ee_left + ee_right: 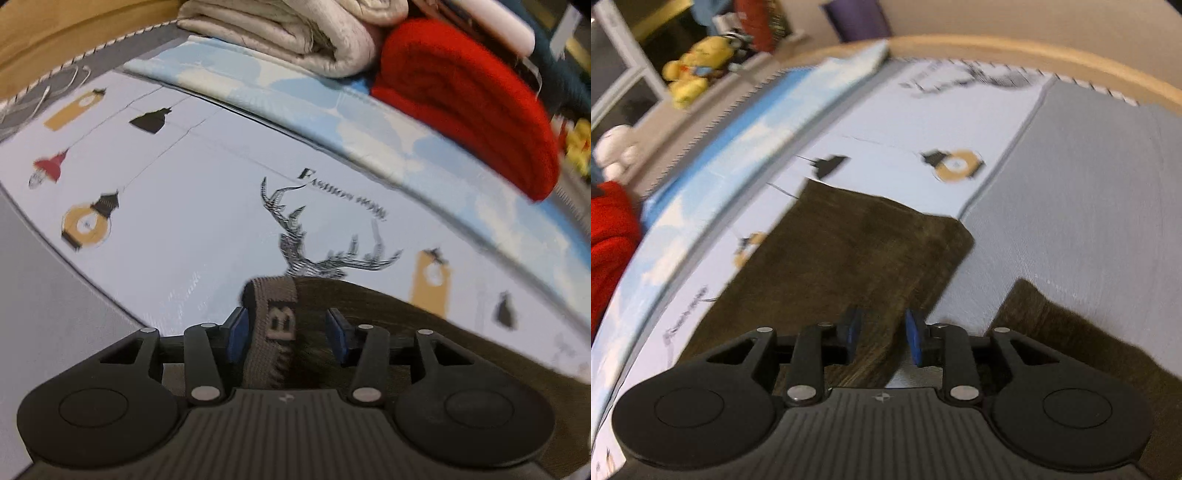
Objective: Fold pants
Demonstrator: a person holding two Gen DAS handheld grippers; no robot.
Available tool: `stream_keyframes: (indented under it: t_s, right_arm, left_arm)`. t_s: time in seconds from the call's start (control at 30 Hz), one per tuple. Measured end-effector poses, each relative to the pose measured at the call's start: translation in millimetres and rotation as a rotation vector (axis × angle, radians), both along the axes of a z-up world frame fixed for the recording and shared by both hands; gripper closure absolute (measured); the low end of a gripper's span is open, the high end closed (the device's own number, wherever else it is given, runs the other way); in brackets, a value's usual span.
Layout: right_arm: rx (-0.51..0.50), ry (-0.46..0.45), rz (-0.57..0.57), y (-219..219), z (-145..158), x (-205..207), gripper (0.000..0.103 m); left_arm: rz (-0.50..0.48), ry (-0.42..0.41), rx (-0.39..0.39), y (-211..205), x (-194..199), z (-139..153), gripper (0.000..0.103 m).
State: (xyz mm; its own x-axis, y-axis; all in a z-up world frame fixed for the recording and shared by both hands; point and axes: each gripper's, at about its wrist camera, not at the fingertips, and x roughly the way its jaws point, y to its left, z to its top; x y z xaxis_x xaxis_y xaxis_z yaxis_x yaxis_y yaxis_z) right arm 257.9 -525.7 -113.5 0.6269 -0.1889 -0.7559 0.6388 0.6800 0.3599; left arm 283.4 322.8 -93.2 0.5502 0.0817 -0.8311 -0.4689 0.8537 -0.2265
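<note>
Dark olive-brown pants (849, 251) lie on a pale printed sheet (192, 206). In the left wrist view their grey waistband (273, 325) with a letter B sits between my left gripper's (286, 328) blue pads, which stand apart on either side of it. In the right wrist view one pant leg stretches ahead, and a second piece of the pants (1071, 343) lies at the lower right. My right gripper (882, 332) is open over the near edge of the leg, its pads not pressed on the cloth.
A folded cream blanket (295, 37) and a red knit garment (472, 103) lie at the far side. A light blue cloud-print sheet (295, 107) runs beside them. Grey mattress (1089, 192) lies to the right, with a wooden rim (1034, 55) and plush toys (698, 66) beyond.
</note>
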Motion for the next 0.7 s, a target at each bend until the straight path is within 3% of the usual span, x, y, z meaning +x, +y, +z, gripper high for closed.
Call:
stream_keyframes:
  t_s: [0.07,0.13,0.3,0.43,0.5,0.6,0.63,0.7]
  right_arm:
    - [-0.027,-0.024,0.045,5,12,-10,0.071]
    - [-0.055,-0.032,0.098,9,22,-21,0.066]
    - [-0.048,-0.029,0.124,2,34,-62,0.061]
    - [-0.019,0.028,0.109,-23,28,-96,0.061]
    - [-0.020,0.061,0.106,-38,21,-112,0.058]
    - [-0.012,0.115,0.105,-58,7,-136,0.055]
    - [-0.004,0.137,0.110,-65,-1,-144,0.053]
    - [0.011,0.186,0.134,-74,-15,-156,0.053]
  left_arm:
    - [-0.021,0.024,-0.018,-5,-12,14,0.052]
    - [-0.045,0.045,0.016,-13,-29,30,0.052]
    - [-0.110,0.014,0.046,-30,-88,54,0.050]
    - [-0.169,0.019,0.075,-39,-125,29,0.041]
    - [-0.227,0.130,0.098,-41,-132,2,0.041]
    - [-0.299,0.164,0.190,-38,-146,-15,0.040]
    - [-0.308,0.173,0.218,-34,-150,-20,0.035]
    - [-0.288,0.205,0.216,-21,-158,-30,0.031]
